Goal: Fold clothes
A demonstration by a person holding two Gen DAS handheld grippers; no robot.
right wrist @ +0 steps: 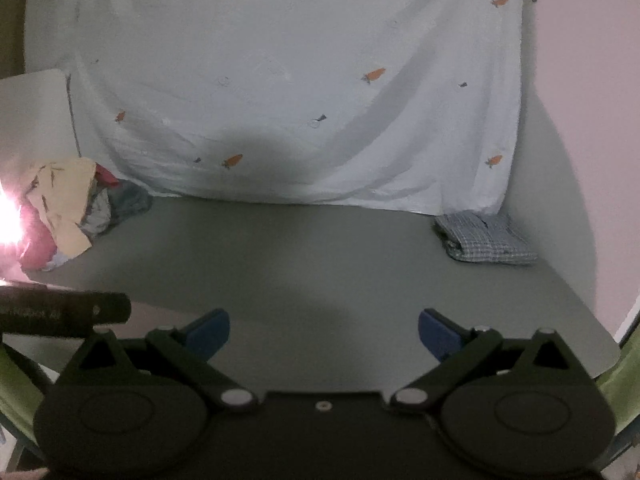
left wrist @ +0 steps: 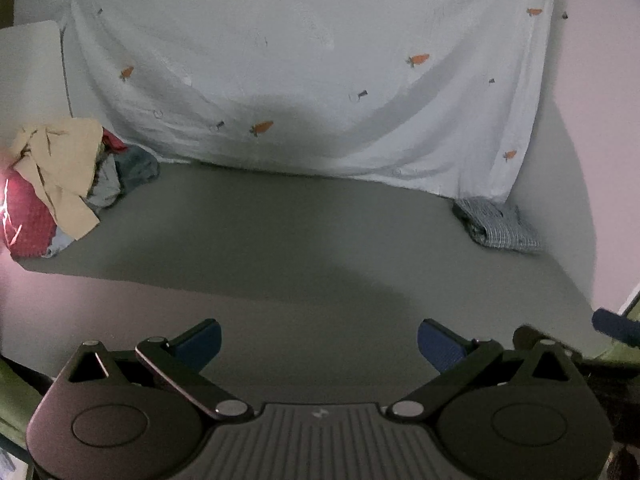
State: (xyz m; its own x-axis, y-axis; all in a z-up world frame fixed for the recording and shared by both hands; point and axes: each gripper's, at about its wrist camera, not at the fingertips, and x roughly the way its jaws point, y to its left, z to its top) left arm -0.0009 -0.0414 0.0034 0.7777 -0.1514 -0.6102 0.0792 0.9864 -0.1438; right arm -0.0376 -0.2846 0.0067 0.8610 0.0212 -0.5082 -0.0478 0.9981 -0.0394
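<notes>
A heap of unfolded clothes, cream, red and grey-blue, lies at the far left of the grey table. A folded blue-checked garment rests at the far right, by the hanging sheet. My left gripper hovers open over the table's near edge, nothing between its blue pads. My right gripper is open too, at the near edge, holding nothing. Both grippers are well short of either garment.
A white sheet with small carrot prints hangs behind the table as a backdrop. A pale board stands at the far left. Green fabric shows below the table's near corners. A dark bar crosses the right wrist view's left edge.
</notes>
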